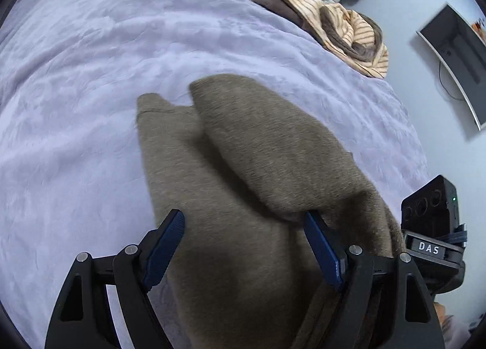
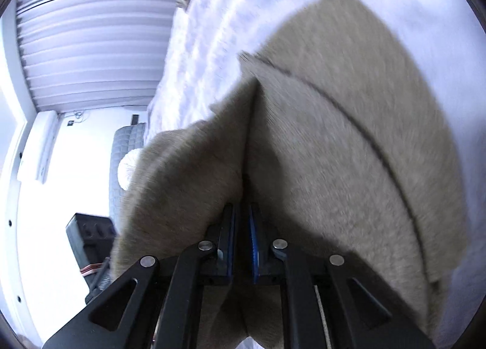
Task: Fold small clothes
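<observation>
On the lilac bedspread (image 1: 76,106), my right gripper (image 2: 242,227) pinches the brown garment (image 1: 243,167); left gripper (image 1: 244,227) gapes. Carry fold over evenly, edges aligned

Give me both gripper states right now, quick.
Left gripper: open, over the brown garment, holding nothing.
Right gripper: shut on the brown garment.
</observation>
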